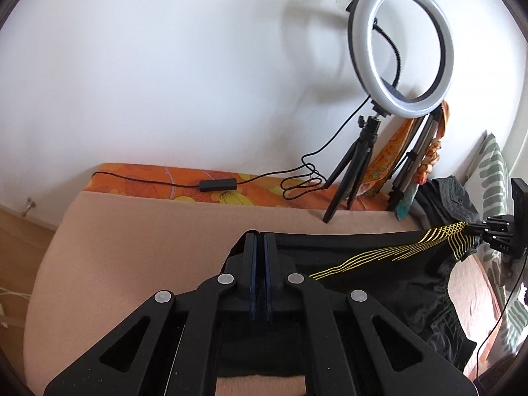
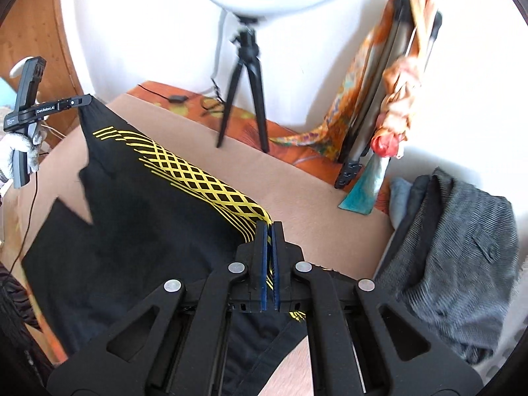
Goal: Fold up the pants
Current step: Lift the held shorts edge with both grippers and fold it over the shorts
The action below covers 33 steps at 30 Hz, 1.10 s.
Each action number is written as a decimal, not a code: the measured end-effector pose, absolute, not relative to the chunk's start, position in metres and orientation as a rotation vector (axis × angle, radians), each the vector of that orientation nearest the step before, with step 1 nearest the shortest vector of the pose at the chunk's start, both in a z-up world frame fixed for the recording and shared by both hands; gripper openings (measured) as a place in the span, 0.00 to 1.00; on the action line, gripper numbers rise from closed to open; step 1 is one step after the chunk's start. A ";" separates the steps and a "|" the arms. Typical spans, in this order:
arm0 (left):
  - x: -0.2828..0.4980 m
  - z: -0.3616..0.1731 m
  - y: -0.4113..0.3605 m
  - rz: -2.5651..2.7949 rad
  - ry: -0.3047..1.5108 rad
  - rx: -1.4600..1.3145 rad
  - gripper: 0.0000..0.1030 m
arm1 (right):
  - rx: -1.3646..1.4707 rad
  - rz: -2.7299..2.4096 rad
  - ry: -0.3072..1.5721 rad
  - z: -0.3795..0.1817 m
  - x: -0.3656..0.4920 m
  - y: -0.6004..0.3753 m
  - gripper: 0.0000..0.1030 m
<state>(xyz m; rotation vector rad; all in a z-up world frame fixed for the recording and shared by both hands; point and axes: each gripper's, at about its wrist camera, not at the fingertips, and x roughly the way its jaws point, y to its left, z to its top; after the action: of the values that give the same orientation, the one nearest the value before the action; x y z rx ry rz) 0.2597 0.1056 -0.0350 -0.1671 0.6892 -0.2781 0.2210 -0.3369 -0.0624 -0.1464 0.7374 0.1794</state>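
The pants [image 2: 138,217], black with a yellow lattice stripe [image 2: 198,178] along one edge, hang stretched between the two claws above a beige-covered bed [image 1: 148,231]. The left claw [image 1: 260,241] is clenched on one end of the top edge; dark fabric shows between its blue pads. The right claw [image 2: 270,227] is clenched on the other end, with the striped edge pinched between its fingers. In the right wrist view the left claw grips a gathered corner of the garment while a gloved hand [image 2: 19,151] holds the tool. The upper edge runs nearly taut from claw to claw, and the rest of the cloth drapes down and rests on the bed, part of it lying flat and part bunched. The step in hand appears to be the carry of a fold: the gripped edge is raised and ready to be laid over the lower portion or spread out flat. The next move calls for both claws to travel together at matched height, keeping the edge taut so that no slack forms, and then to descend until the edge lies on the cloth or the bed before either grip is loosened. A ring light [image 1: 401,46] on a tripod [image 1: 356,171] stands near the far edge of the bed; its legs and trailing cable [image 1: 264,178] should be kept clear of the swinging fabric. A pile of grey clothing [image 2: 455,250] lies beside the bed at the right.
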 end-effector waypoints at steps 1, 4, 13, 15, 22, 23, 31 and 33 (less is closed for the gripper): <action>0.249 -0.031 0.107 -0.279 0.682 -0.168 0.02 | -0.148 0.181 0.728 -0.059 0.211 -0.334 0.03; 0.216 -0.020 0.107 -0.281 0.657 -0.159 0.02 | -0.163 0.188 0.704 -0.050 0.177 -0.322 0.03; 0.115 -0.022 0.099 -0.303 0.639 -0.133 0.02 | -0.219 0.200 0.669 -0.057 0.078 -0.289 0.03; 0.096 -0.030 0.096 -0.309 0.654 -0.113 0.02 | -0.235 0.201 0.670 -0.066 0.059 -0.282 0.03; 0.048 -0.064 0.090 -0.322 0.715 -0.085 0.02 | -0.288 0.212 0.707 -0.116 0.010 -0.262 0.03; 0.043 -0.069 0.090 -0.326 0.729 -0.078 0.02 | -0.296 0.214 0.717 -0.124 0.007 -0.260 0.03; 0.008 -0.100 0.104 -0.309 0.794 -0.066 0.02 | -0.287 0.219 0.782 -0.171 -0.003 -0.260 0.03; 0.005 -0.104 0.105 -0.323 0.810 -0.061 0.02 | -0.297 0.224 0.792 -0.176 -0.002 -0.259 0.03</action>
<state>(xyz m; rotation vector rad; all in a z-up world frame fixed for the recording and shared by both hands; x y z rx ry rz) 0.0051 0.1051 -0.1043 -0.0606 0.8105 -0.3235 -0.0021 -0.2588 -0.1764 -0.2967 0.7922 0.2239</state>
